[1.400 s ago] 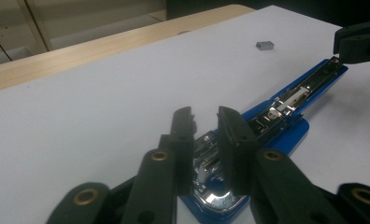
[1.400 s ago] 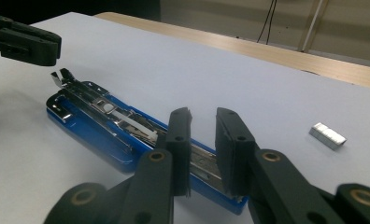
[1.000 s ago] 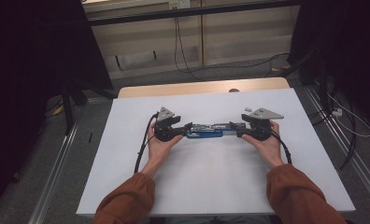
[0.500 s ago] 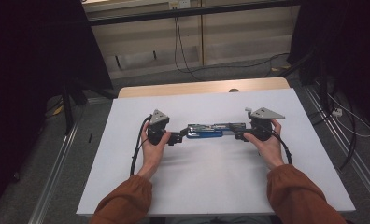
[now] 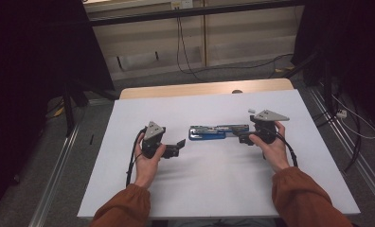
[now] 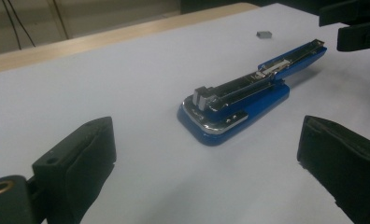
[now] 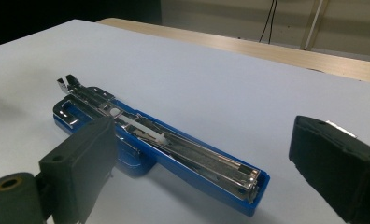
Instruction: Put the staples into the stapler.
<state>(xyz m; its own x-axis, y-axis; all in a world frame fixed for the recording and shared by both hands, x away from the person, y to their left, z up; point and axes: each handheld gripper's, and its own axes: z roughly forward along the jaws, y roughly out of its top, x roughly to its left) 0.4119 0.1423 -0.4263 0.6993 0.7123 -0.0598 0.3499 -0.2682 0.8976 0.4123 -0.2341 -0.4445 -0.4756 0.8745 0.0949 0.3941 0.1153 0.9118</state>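
Two grippers flank one blue plastic stapler with its chrome metal staple channel swung open, lying flat mid-table on the white matte table cover. Left gripper sits just left of it, apart, jaws spread wide, holding nothing. Right gripper is at the stapler's right end, jaws also wide, nothing clamped; contact hard to tell. Probably laid open for reloading. Small grey metal staple strip lies far of it. Jaw pads look black, rubbery, blocky.
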